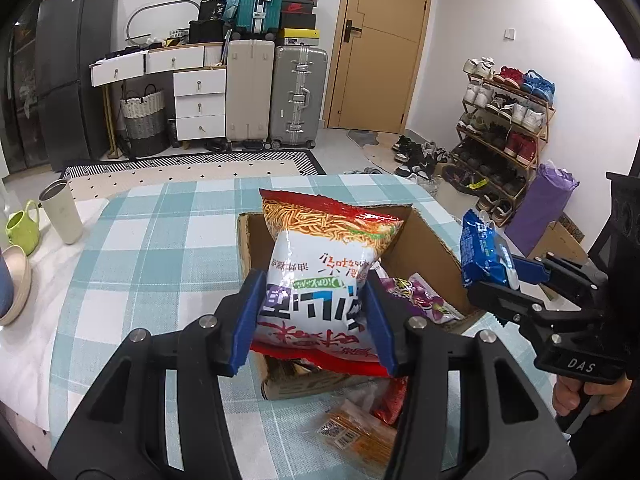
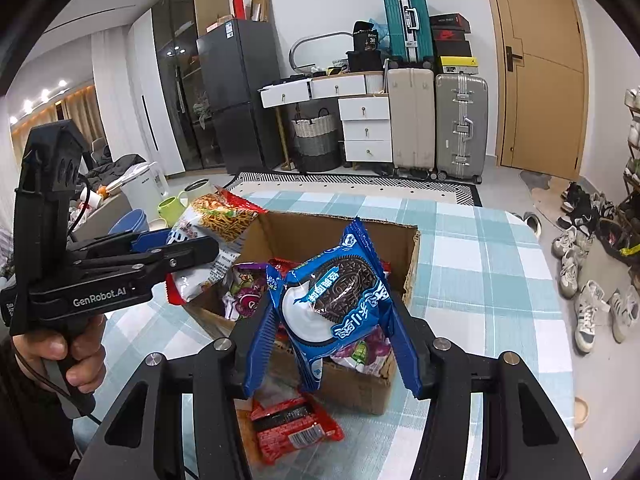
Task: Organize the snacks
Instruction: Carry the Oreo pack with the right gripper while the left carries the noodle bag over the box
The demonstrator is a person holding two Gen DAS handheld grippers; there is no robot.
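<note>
My left gripper (image 1: pixel 312 316) is shut on a red and white noodle snack bag (image 1: pixel 324 264) and holds it above the open cardboard box (image 1: pixel 424 240). My right gripper (image 2: pixel 332 340) is shut on a blue cookie packet (image 2: pixel 336 296), held over the same box (image 2: pixel 360 232). Each gripper also shows in the other view: the right one with the blue packet (image 1: pixel 484 256) at the right, the left one with the noodle bag (image 2: pixel 212 224) at the left. Purple snack packets (image 1: pixel 420 296) lie inside the box.
The box stands on a table with a blue checked cloth (image 1: pixel 160 248). Loose snack packets lie in front of the box: an orange one (image 1: pixel 352 432) and a red one (image 2: pixel 296 428). A white tumbler (image 1: pixel 60 212), a green mug (image 1: pixel 24 228) and bowls (image 1: pixel 16 284) stand at the left.
</note>
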